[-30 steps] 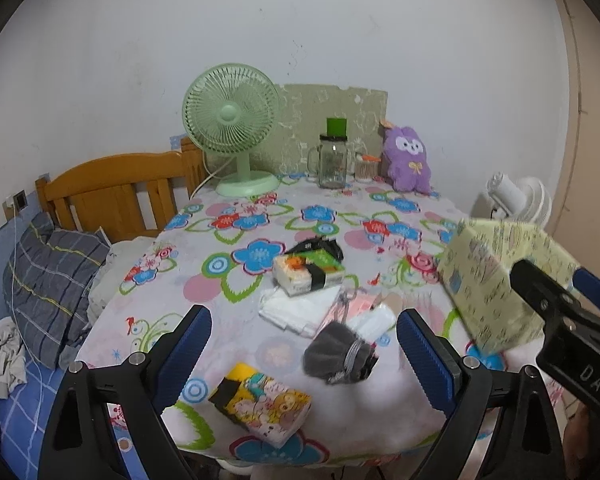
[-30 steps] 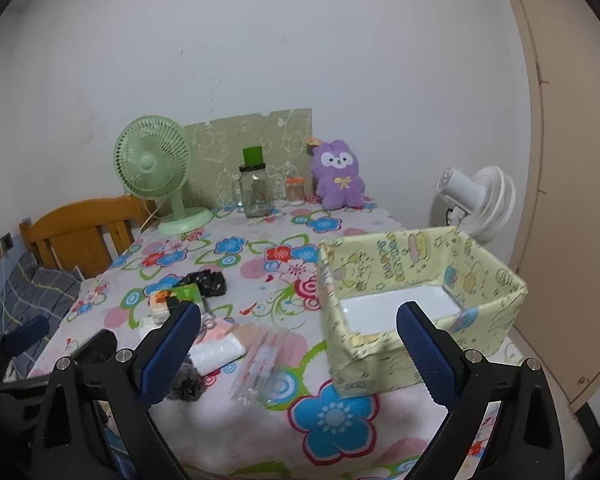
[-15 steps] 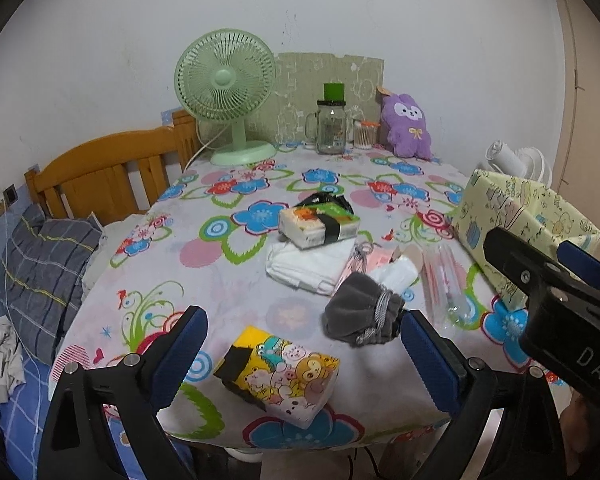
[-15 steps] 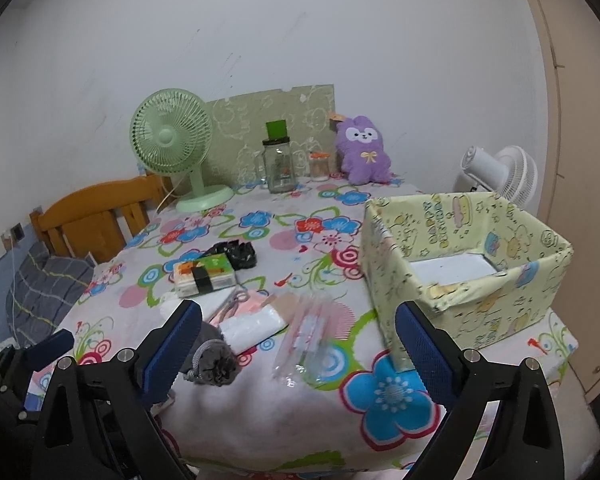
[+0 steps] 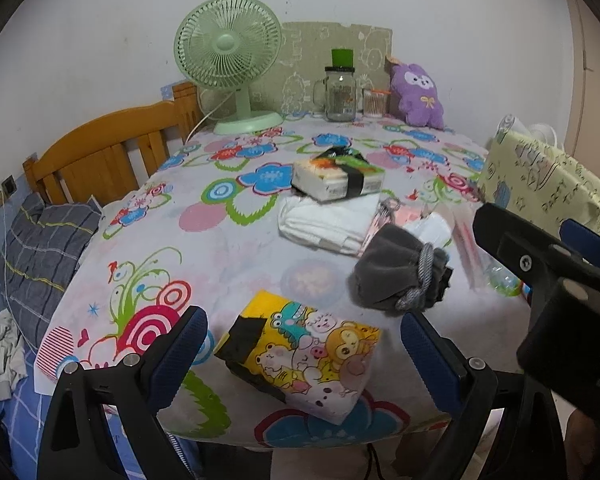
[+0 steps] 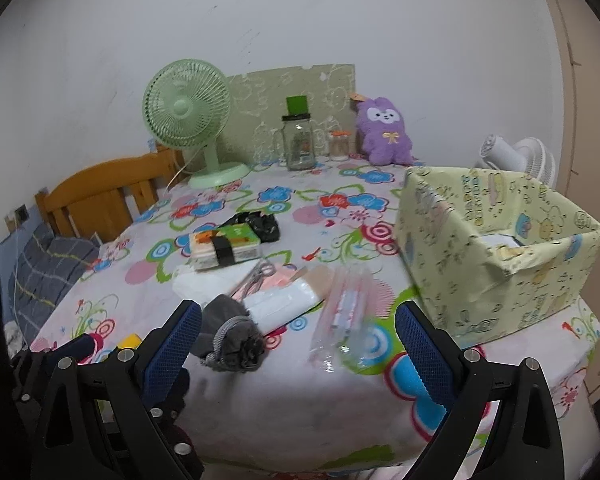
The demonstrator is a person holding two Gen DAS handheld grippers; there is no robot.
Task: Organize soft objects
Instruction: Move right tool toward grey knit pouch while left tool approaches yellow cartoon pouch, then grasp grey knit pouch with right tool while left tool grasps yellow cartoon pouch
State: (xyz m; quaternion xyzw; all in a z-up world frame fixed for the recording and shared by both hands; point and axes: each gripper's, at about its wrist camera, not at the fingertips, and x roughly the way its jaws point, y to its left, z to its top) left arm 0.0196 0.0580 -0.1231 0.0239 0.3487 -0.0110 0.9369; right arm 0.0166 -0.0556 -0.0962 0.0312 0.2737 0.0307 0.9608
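Now both hand-held grippers, left (image 5: 302, 354) and right (image 6: 298, 344), are held spread wide, empty, above the desk (image 6: 300, 408) edge.

A home bedroom. Wooden bed headboard (image 5: 112, 148) against a plain white wall, a grey checked pillow (image 5: 40, 248) on blue bedding beside it. Table under a flowered cloth (image 5: 220, 248), bearing a green desk fan (image 5: 230, 60), a glass mug-jar (image 5: 340, 94) and a purple plush toy (image 5: 418, 96). White floor fan (image 6: 520, 158) behind.
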